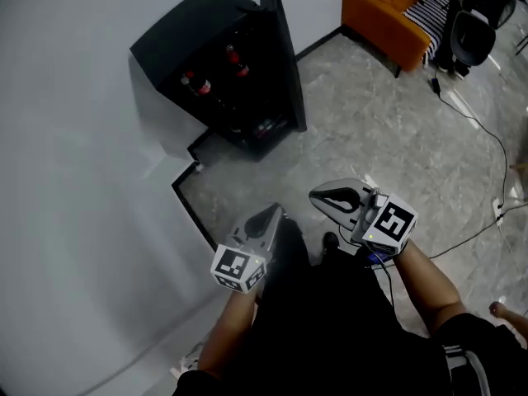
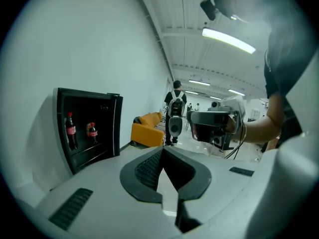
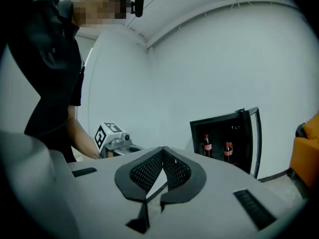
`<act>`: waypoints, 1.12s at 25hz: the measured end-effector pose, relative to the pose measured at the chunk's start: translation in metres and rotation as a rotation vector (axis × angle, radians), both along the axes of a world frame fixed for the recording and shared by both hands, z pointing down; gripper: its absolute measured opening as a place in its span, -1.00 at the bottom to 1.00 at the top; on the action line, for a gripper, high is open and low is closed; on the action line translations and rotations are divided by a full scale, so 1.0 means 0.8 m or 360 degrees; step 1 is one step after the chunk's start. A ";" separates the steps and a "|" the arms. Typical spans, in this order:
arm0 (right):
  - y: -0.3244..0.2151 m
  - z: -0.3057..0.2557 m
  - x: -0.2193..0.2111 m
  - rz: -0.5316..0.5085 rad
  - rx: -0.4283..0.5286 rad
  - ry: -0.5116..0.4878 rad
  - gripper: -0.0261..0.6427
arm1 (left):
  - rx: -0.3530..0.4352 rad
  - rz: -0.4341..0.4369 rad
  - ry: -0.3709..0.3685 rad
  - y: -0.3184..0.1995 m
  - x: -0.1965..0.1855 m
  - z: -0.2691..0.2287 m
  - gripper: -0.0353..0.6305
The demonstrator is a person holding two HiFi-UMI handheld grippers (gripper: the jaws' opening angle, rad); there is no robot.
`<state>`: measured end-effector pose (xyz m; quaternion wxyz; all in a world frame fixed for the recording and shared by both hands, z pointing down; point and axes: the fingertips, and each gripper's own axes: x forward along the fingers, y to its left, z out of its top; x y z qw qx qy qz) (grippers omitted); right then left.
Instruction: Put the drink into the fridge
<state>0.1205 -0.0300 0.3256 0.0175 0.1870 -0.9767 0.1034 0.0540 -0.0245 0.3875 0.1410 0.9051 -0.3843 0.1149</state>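
A black mini fridge [image 1: 216, 60] stands against the white wall with its door [image 1: 285, 56] swung open. Two cola bottles [image 1: 198, 85] [image 1: 236, 59] stand on its shelves. The same two bottles show in the left gripper view [image 2: 71, 130] [image 2: 92, 132] and in the right gripper view [image 3: 207, 144] [image 3: 228, 148]. My left gripper [image 1: 271, 214] is shut and empty, held well back from the fridge. Beside it my right gripper [image 1: 320, 196] is also shut with nothing in it. Each gripper view shows its own jaws closed tip to tip [image 2: 162, 151] [image 3: 163, 150].
An orange sofa [image 1: 388, 15] and black equipment [image 1: 478, 15] stand at the far right. A cable [image 1: 487, 139] trails over the marble floor [image 1: 371, 130]. A person with a backpack [image 2: 175, 103] stands in the distance. The white wall [image 1: 74, 180] runs along the left.
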 end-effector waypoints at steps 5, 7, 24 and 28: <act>0.061 0.000 0.052 0.0042 -0.0018 0.0004 -0.85 | -0.0028 0.0094 0.0024 0.057 0.049 0.003 -0.86; 0.074 0.003 0.060 0.0062 -0.0042 0.0007 -0.85 | -0.0006 0.0123 0.0046 0.070 0.061 -0.006 -0.86; 0.183 -0.001 -0.012 0.0130 -0.0026 0.0053 -0.85 | 0.0123 0.0306 0.0235 0.207 0.014 -0.048 -0.86; 0.210 0.006 -0.030 0.0166 -0.0016 0.0066 -0.85 | 0.0111 0.0322 0.0284 0.231 -0.005 -0.034 -0.86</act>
